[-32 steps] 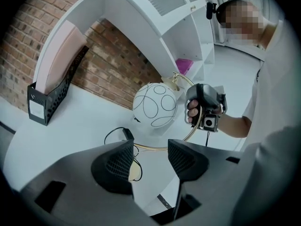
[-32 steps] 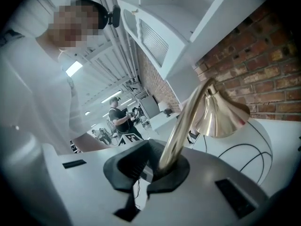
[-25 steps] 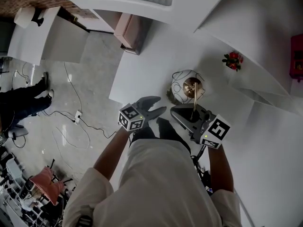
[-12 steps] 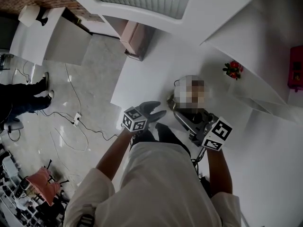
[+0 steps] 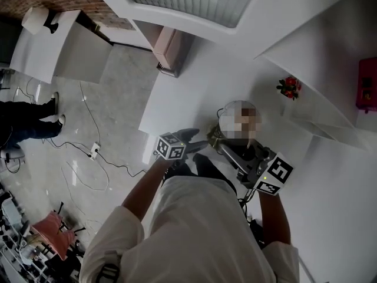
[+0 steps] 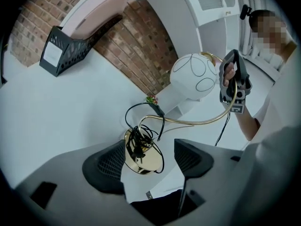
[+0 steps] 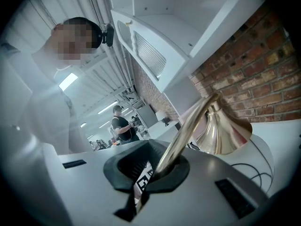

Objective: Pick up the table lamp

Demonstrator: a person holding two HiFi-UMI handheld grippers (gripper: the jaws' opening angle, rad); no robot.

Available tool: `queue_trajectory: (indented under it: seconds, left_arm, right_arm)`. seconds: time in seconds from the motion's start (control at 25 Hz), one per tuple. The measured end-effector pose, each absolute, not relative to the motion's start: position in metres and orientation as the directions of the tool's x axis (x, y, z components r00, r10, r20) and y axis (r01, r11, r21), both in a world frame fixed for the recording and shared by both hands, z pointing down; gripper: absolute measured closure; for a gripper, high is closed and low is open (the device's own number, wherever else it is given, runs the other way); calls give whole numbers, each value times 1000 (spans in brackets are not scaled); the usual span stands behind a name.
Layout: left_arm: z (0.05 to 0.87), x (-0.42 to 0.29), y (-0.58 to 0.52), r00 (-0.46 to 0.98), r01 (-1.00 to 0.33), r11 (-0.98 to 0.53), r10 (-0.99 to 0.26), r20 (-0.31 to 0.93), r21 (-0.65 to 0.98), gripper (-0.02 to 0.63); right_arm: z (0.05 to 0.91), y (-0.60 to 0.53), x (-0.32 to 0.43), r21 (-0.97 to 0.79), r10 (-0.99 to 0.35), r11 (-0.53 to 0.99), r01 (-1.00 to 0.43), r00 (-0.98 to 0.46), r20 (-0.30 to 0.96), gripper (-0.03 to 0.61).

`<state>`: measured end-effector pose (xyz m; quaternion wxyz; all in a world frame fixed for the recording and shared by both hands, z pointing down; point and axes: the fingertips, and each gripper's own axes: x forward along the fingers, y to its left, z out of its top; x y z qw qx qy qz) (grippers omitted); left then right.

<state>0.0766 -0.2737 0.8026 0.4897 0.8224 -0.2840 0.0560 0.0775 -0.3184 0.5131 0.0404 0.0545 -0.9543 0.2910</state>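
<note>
- One table lamp is in play: a white ball shade with thin black lines, a curved brass stem and a round brass base with a black cord bunched on it.
- The head view shows the lamp at the near edge of a white table, right in front of the person. I cannot tell whether the base touches the tabletop.
- The right gripper has its jaws clamped on the brass stem, just below the brass cone under the shade.
- The left gripper is low beside the base. Its jaws are opening with the base between them. The right-hand pad stands clear of the brass, and the left-hand pad is right against its edge.
- The tabletop is plain white and mostly bare. A black mesh rack stands at its far end.
- A small bunch of red flowers sits beyond the lamp, near white shelves.
- A brick wall runs behind the table.
- A grey floor lies to the left of the table, with loose cables trailing across it.
- Someone's dark-trousered legs stretch across that floor at the far left.
- Another person stands far back in the room under strip lights, seen from the right gripper view.
</note>
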Motion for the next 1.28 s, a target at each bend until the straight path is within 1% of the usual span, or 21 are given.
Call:
queue_trajectory:
  seconds: [0.2, 0.36, 0.6, 0.68, 0.76, 0.88, 0.96, 1.08, 1.28]
  left_arm:
    - [821, 77, -267, 851, -481, -292, -383, 360, 827, 248]
    - [823, 80, -269, 869, -406, -209, -389, 305, 890, 213]
    - [824, 91, -274, 901, -282, -110, -372, 223, 953, 209]
    - [819, 94, -277, 910, -230, -98, -375, 178, 968, 222]
    - [811, 93, -280, 915, -179, -100, -381, 129, 979, 255]
    - [799, 85, -279, 919, -130, -103, -387, 80, 986, 270]
    - [793, 80, -277, 924, -102, -108, -378, 54, 989, 292]
    - [788, 75, -271, 938, -80, -128, -346, 31, 988, 333]
    - [783, 72, -262, 961, -85, -159, -274, 38, 984, 357]
  right_arm:
    - [499, -315, 69, -524, -109, 838, -150, -988, 110, 568]
    - [482, -313, 59, -494, -130, 853, -166, -986, 107, 568]
    - [458, -313, 39, -457, -178, 866, -201, -980, 93, 568]
    - [451, -313, 34, -444, -195, 870, -214, -977, 89, 568]
    - [446, -312, 30, -429, -208, 874, -228, -974, 93, 568]
    - [439, -308, 23, -410, -228, 877, -249, -968, 100, 568]
    - [434, -305, 21, -400, -249, 877, -266, -964, 95, 568]
    - [426, -300, 19, -378, -279, 879, -291, -956, 89, 568]
    - [417, -289, 14, -333, -327, 879, -343, -939, 103, 568]
